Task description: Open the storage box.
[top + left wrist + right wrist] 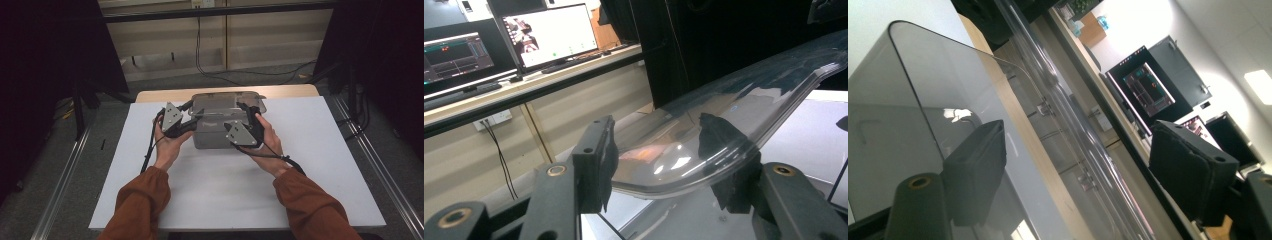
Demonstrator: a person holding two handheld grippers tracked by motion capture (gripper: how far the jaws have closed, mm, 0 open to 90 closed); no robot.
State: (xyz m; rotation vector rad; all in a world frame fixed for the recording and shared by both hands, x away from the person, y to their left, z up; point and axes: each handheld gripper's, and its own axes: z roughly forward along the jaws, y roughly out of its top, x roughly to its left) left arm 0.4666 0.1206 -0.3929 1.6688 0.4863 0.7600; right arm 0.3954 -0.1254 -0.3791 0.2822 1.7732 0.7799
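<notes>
Table [320, 165] under a white sheet, bare wood showing along the far edge. Grey translucent box [216, 132] near the middle of that far edge, clear lid [227, 101] on top with its flange overhanging the walls. Hands at both short ends of the box.

Left gripper [192, 114] at the left end: jaws spread on either side of the lid's curved rim [684, 165], pads beside it, contact not certain. Right gripper [250, 111] at the right end: jaws spread wide, one pad against or just beside the smoky wall [893, 125], the other well apart on the far side of the lid edge [1068, 135].

Likely risks, as judgement: slick curved plastic slipping between pads on closing; uneven pull from the two ends flexing or popping the lid; box dragged toward the far edge.

High view gives box position and both hands; gripper views alone give jaw spacing, plus monitors [549, 32] beyond.
</notes>
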